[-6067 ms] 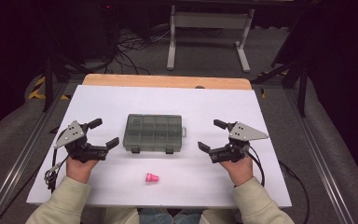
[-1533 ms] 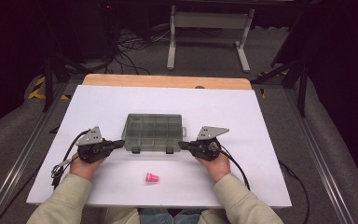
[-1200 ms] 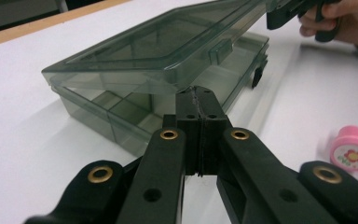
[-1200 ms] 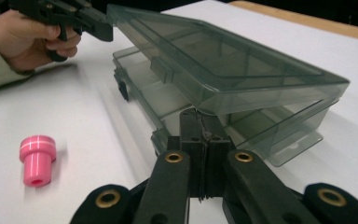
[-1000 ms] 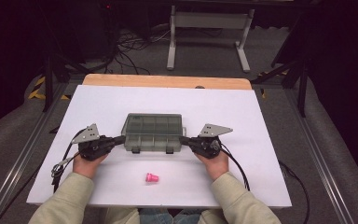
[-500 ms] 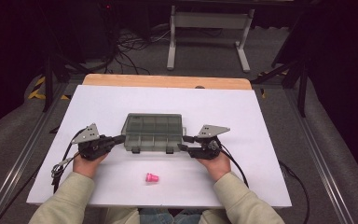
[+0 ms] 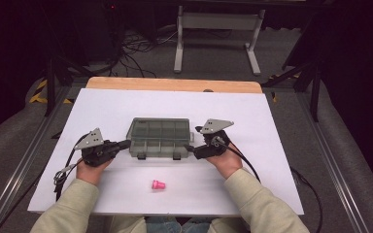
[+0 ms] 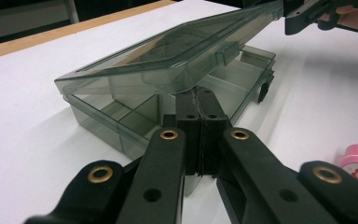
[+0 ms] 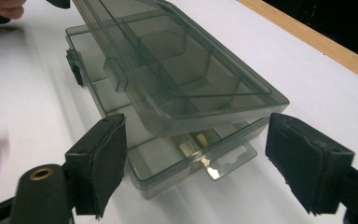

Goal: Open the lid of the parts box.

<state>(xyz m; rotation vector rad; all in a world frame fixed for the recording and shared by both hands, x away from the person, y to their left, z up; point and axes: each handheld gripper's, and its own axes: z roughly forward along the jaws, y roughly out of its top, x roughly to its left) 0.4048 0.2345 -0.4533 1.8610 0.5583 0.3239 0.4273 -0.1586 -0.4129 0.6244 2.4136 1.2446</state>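
A smoky clear compartment box (image 7: 160, 136) lies mid-table with its lid (image 8: 177, 51) lifted a little off the base (image 8: 102, 116) along the front edge. My left gripper (image 7: 125, 144) is shut, its joined tips (image 8: 200, 116) pressed to the box's left end just under the raised lid. At the box's right end my right gripper (image 7: 193, 148) is open, its pads (image 9: 100, 163) standing wide on either side of that end of the box (image 9: 177, 60) without touching it. A small pink piece (image 7: 158, 185) lies in front of the box.
The white sheet (image 7: 272, 126) covers the table, with a wooden edge (image 7: 175, 83) at the back. Cables trail from both grippers toward the front corners. A metal stand (image 7: 218, 29) is on the floor beyond the table.
Both grippers have come in from the sides to the box's ends. The lid's front edge has come up off the base. Little has moved in the last half second.
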